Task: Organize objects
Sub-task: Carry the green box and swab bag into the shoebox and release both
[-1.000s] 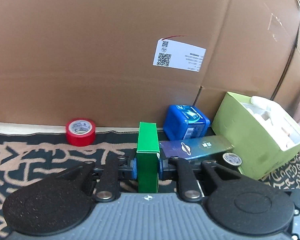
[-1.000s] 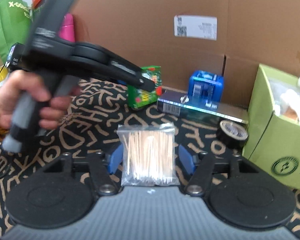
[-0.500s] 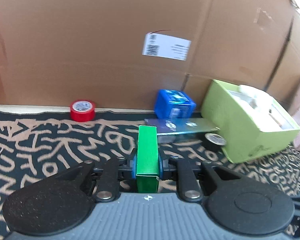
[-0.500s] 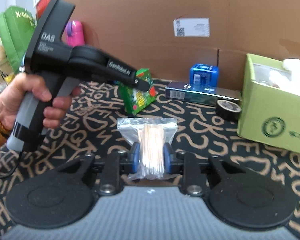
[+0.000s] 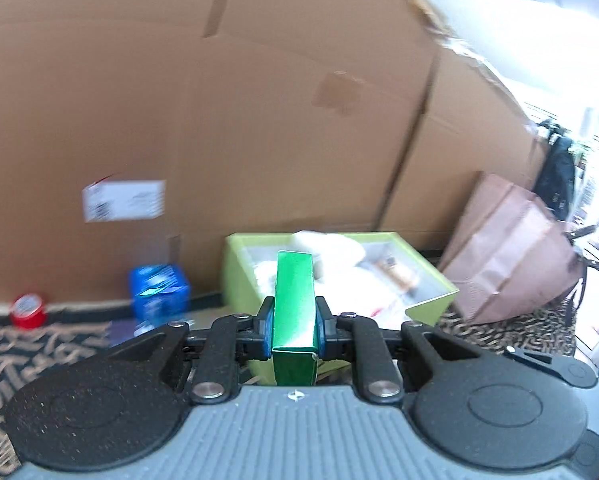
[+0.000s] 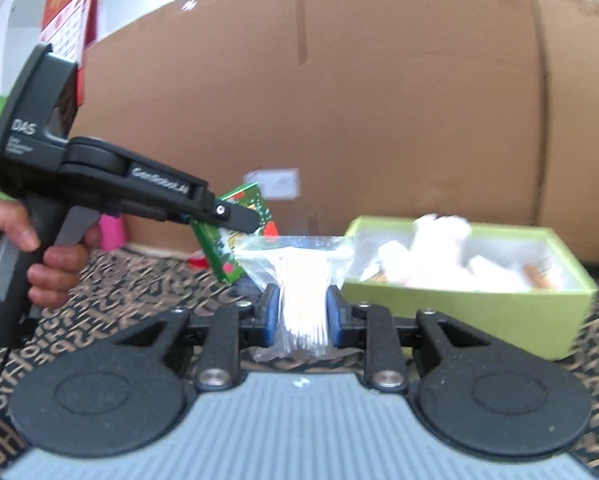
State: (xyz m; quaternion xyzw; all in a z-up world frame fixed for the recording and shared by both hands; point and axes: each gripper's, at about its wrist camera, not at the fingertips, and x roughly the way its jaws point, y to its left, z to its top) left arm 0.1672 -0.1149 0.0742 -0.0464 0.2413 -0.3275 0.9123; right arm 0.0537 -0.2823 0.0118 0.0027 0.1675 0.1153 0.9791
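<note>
1. Grippers: the left gripper (image 5: 293,334) has its jaws clamped on the narrow sides of a green carton (image 5: 293,312), which stands upright between the blue pads (image 5: 264,336). In the right wrist view the same carton (image 6: 235,232) shows a printed red-and-green face, tilted, held clear of the patterned mat (image 6: 139,284) by the left gripper (image 6: 235,220); the person's left hand (image 6: 39,268) grips the handle.
2. The right gripper (image 6: 302,316) has its jaws clamped on a clear bag of wooden sticks (image 6: 302,292). The bag's top edge fans out above the pads, just beside the lower corner of the green carton; whether they touch cannot be told.
3. Light green box (image 5: 431,296): open-topped, resting on the mat against the large cardboard box (image 5: 219,120). It holds white wrapped items (image 5: 339,248) and a small tan item; details are blurred. In the left wrist view the carton's far end lines up over the box's near-left portion. In the right wrist view the box (image 6: 479,316) lies ahead and to the right of the bag.
4. Other items: a blue box (image 5: 159,290) stands left of the light green box, near the cardboard. A red tape roll (image 5: 28,310) sits further left on the mat (image 5: 39,344). A brown paper bag (image 5: 511,252) leans to the right of the light green box. A white label (image 5: 124,200) is on the cardboard face.
</note>
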